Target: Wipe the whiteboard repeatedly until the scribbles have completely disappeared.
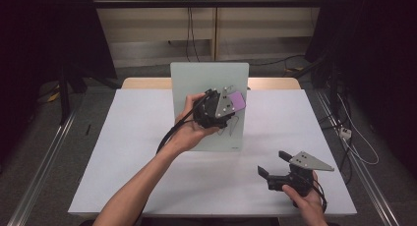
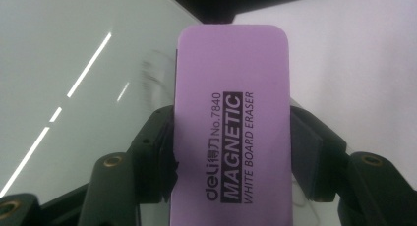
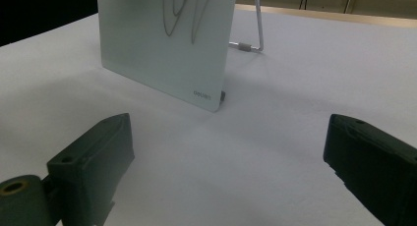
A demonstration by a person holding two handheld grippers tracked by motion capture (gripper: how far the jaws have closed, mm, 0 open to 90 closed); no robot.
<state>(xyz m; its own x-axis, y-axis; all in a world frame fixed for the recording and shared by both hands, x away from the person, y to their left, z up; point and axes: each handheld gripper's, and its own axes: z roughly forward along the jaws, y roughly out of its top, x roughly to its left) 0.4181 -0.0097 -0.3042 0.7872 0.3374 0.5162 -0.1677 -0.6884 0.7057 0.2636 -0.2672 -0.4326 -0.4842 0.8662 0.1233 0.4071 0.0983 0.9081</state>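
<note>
- Purple eraser (image 1: 237, 101): clamped between the jaws of the left gripper (image 1: 216, 109), held up against the face of the whiteboard (image 1: 196, 78). Its long axis runs straight out from the jaws.
- Left gripper view: eraser (image 2: 231, 123) label reads "deli No.7840 MAGNETIC WHITE BOARD ERASER", lettering along the long axis; faint smudged marks on the board (image 2: 74, 64) beside it.
- Whiteboard: stands upright mid-worktop (image 1: 147, 137) on a wire stand (image 3: 253, 37), seen in the right gripper view with dark scribbles (image 3: 187, 12).
- Right gripper (image 1: 275, 166): jaws wide apart, holding nothing, low over the worktop's near right part.
</note>
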